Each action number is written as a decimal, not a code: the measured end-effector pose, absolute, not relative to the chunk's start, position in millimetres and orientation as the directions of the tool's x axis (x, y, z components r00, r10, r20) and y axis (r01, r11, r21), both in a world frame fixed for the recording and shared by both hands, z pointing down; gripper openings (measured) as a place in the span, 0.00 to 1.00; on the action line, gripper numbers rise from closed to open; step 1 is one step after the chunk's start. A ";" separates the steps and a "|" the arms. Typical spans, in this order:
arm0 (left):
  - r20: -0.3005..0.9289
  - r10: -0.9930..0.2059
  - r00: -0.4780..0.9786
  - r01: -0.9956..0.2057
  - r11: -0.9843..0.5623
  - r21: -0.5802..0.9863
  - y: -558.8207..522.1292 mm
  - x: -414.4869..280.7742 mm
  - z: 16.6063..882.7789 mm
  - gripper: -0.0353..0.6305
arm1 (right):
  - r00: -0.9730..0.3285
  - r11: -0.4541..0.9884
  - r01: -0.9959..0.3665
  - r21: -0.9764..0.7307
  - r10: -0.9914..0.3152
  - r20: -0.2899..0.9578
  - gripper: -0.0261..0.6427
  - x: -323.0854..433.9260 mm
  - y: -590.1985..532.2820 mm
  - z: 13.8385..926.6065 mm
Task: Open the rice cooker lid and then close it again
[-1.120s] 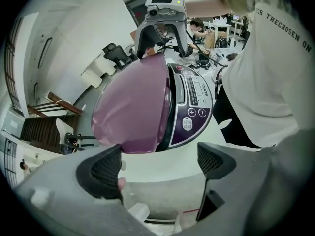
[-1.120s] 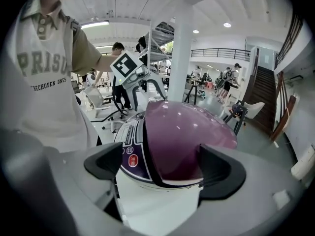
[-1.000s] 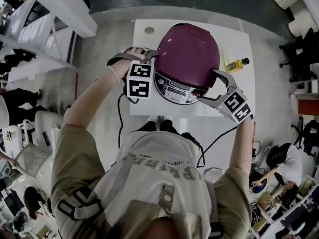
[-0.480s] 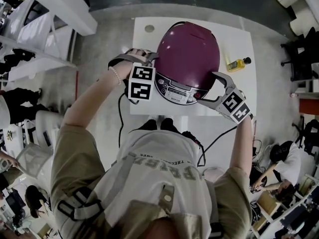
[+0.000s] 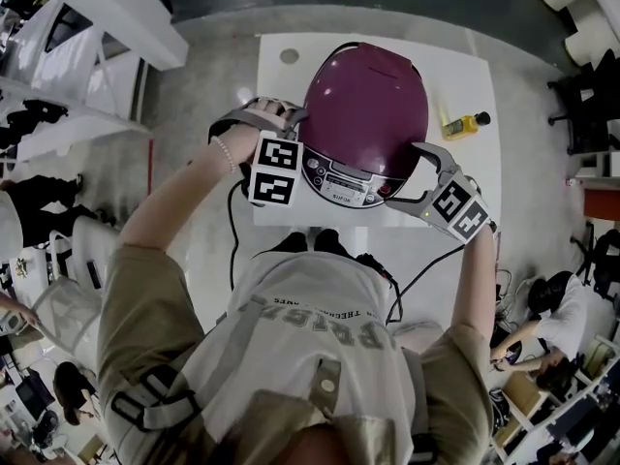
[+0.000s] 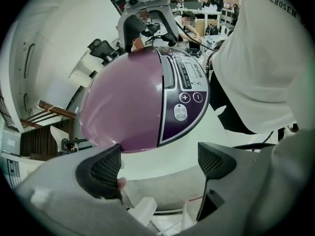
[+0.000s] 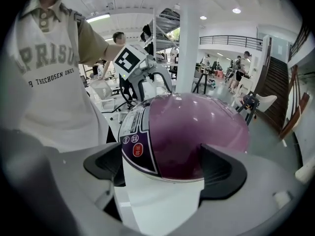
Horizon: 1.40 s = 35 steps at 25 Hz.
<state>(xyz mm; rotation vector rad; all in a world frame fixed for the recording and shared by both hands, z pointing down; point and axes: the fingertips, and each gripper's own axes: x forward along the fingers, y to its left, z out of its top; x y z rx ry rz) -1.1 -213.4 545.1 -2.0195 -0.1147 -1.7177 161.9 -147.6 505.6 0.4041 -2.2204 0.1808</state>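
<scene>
Where the rice cooker sits: rice cooker (image 5: 363, 114) in the middle of a white table (image 5: 465, 66), purple lid (image 7: 197, 127) down on its white body.
Right gripper (image 7: 165, 173): jaws wide, straddling the cooker's flank at the lid seam; contact unclear.
Left gripper (image 6: 157, 166): jaws wide, nothing between them; cooker just ahead, at the opposite flank.
Writing: control panel (image 6: 184, 85) shows plus and minus buttons, other print too small; shirt reads "CHOSEN ONES".
Surroundings: yellow bottle (image 5: 463, 122) lying on the table nearby; grey floor; open hall, white pillar (image 7: 188, 38), people.

Head view looks steeply down; gripper views face rice cooker (image 5: 366, 105) closely from opposite sides.
</scene>
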 end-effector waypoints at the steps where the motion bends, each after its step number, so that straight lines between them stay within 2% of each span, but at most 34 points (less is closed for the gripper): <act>1: 0.949 -0.244 0.201 0.374 -0.876 -0.304 -213.6 -1.3 546.1 0.80 | -0.579 0.940 -0.342 0.008 -0.218 0.786 0.74 160.9 -146.9 505.8; 17: 0.959 -0.227 0.168 0.436 -0.856 -0.279 -216.7 -3.6 547.1 0.80 | -0.568 0.949 -0.311 -0.047 -0.146 0.810 0.74 160.1 -145.8 504.3; 23: 0.965 -0.225 0.133 0.464 -0.847 -0.261 -218.4 -6.2 548.5 0.81 | -0.477 0.961 -0.276 -0.034 -0.106 0.873 0.74 162.1 -143.4 510.3; 35: 0.965 -0.146 0.220 0.393 -0.892 -0.225 -213.2 -3.3 545.9 0.81 | -0.513 0.952 -0.307 -0.002 -0.164 0.842 0.74 161.0 -145.7 512.5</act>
